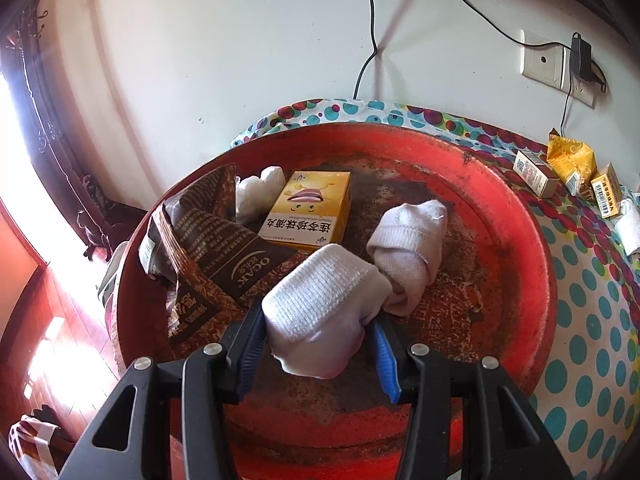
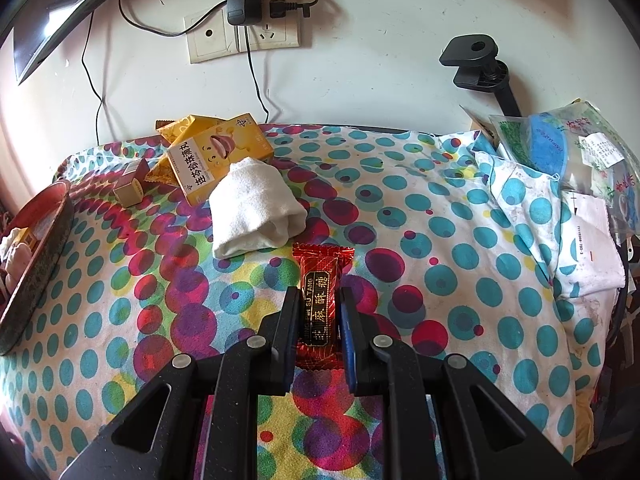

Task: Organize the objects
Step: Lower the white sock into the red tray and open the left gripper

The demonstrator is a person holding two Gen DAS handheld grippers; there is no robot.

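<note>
My left gripper [image 1: 318, 322] is shut on a rolled white sock [image 1: 320, 304], holding it over the worn red basin [image 1: 516, 216]. Inside the basin lie another white sock roll [image 1: 412, 248], a yellow medicine box [image 1: 310, 210], a brown snack packet [image 1: 208, 248] and a small white bundle [image 1: 258, 190]. My right gripper [image 2: 319, 304] is shut on a red wrapped candy [image 2: 320, 300] just above the dotted cloth [image 2: 440, 280]. A white sock roll [image 2: 252, 208] lies ahead of it, beside a yellow medicine box [image 2: 216, 160].
Small boxes [image 1: 536, 172] and a yellow packet [image 1: 568, 160] lie on the cloth right of the basin. The basin's rim [image 2: 40, 248] shows at the left in the right wrist view. A pile of plastic bags [image 2: 560, 152] sits at the right. Wall sockets [image 2: 244, 36] and cables hang behind.
</note>
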